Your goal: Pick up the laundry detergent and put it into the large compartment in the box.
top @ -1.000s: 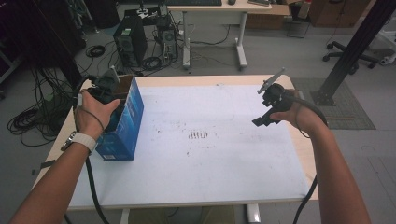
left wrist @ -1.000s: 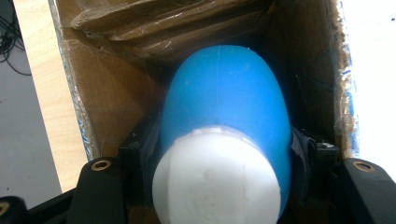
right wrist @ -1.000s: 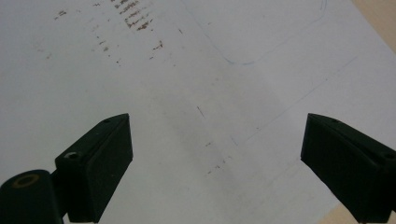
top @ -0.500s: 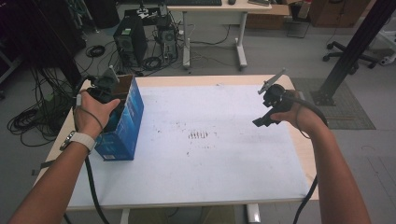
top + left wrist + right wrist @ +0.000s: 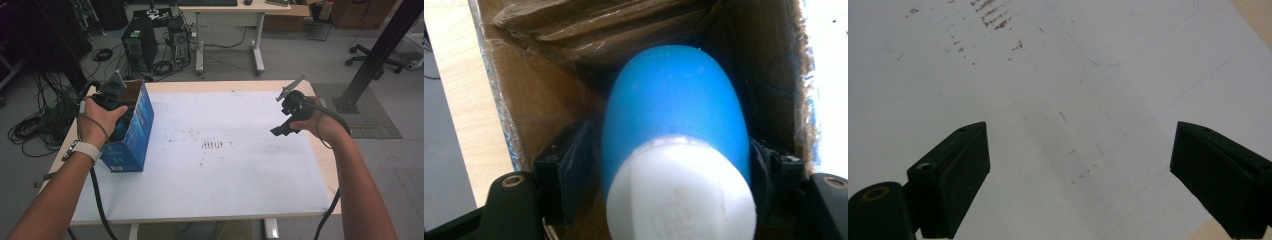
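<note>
From the high view, the blue cardboard box (image 5: pixel 131 131) stands open-topped at the left edge of the table (image 5: pixel 225 170), and it serves as the landmark here. The left gripper (image 5: pixel 114 102) reaches down into the box's open top, the left hand (image 5: pixel 100 120) wrapped around it just beside the box's near-left wall. The right gripper (image 5: pixel 290 112) is held above the white tabletop well apart from the box, on the far side of the table from it, with nothing near it. In the left gripper view, a blue bottle (image 5: pixel 674 110) with a white cap (image 5: pixel 679 195) sits inside the box, cap toward the camera, between the two black jaws; the jaws have just been opening, and whether their pads still press the bottle's sides cannot be made out. In the right gripper view, the jaws stand wide apart with nothing between them, over bare white tabletop marked with a few dark smudges. As a judgement, the bottle has been placed in the box and is being released; what remains is to finish opening and lift the left gripper clear of the box.
</note>
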`<state>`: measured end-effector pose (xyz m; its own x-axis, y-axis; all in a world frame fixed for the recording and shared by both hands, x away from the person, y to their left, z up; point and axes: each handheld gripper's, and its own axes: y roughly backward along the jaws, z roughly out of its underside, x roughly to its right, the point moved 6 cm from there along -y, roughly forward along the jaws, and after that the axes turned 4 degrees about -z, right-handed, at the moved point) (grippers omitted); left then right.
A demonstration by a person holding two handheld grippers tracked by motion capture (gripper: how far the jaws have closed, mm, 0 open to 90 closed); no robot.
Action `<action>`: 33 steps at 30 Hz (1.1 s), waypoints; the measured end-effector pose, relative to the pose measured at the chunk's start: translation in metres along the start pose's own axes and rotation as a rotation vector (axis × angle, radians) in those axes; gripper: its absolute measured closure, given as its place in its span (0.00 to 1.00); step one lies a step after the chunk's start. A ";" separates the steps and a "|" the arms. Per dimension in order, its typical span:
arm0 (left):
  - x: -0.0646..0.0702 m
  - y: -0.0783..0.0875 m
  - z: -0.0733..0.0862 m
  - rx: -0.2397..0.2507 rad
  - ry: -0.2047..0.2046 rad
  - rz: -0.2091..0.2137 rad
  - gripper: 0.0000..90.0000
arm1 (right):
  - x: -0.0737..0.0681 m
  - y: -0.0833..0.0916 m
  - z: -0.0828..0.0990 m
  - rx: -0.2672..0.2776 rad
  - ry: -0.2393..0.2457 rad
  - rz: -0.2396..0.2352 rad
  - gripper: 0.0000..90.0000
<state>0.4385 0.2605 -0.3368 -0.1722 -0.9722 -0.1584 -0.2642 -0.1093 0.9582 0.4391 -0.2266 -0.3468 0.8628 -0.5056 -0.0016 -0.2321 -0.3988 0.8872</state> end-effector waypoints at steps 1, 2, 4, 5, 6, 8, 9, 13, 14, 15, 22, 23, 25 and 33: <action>0.000 0.000 0.000 -0.001 0.001 0.001 0.31 | 0.000 0.000 0.000 0.000 -0.001 0.001 0.10; -0.001 0.000 0.000 0.000 0.001 -0.001 0.30 | 0.000 0.000 0.000 0.001 0.000 0.001 0.10; -0.001 0.000 0.000 -0.001 0.001 0.000 0.28 | 0.000 0.000 -0.001 0.000 0.001 0.001 0.10; -0.001 0.000 0.000 -0.001 0.002 -0.001 0.28 | 0.000 0.000 -0.001 0.001 0.000 0.001 0.10; -0.002 0.000 0.000 -0.001 0.000 0.001 0.27 | 0.000 0.000 -0.001 0.000 0.001 0.001 0.10; -0.002 0.000 0.001 0.001 -0.002 0.005 0.27 | -0.001 0.000 -0.001 0.000 0.002 0.001 0.10; -0.002 0.001 0.001 0.002 -0.005 0.006 0.26 | -0.001 0.000 -0.001 0.000 0.002 0.001 0.10; -0.002 0.001 0.001 0.006 -0.006 0.016 0.26 | -0.001 0.001 -0.001 0.000 0.003 0.002 0.10; -0.003 0.002 0.001 0.007 -0.004 0.018 0.26 | -0.001 0.001 -0.001 0.000 0.003 0.002 0.10; -0.003 0.002 0.001 0.008 -0.004 0.021 0.25 | -0.001 0.001 -0.001 -0.001 0.003 0.003 0.10; -0.003 0.004 0.001 0.009 -0.003 0.038 0.25 | -0.002 0.002 -0.002 -0.001 0.004 0.004 0.10; -0.003 0.004 0.001 0.010 -0.002 0.041 0.25 | -0.002 0.002 -0.003 0.000 0.004 0.004 0.10; -0.004 0.005 0.001 0.013 0.000 0.045 0.25 | -0.002 0.002 -0.003 0.000 0.006 0.003 0.10; -0.005 0.009 0.002 0.024 0.000 0.059 0.21 | -0.003 0.002 -0.004 0.001 0.008 0.003 0.10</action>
<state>0.4347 0.2653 -0.3280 -0.1885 -0.9768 -0.1017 -0.2766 -0.0465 0.9598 0.4373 -0.2229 -0.3431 0.8657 -0.5005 0.0049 -0.2353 -0.3983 0.8866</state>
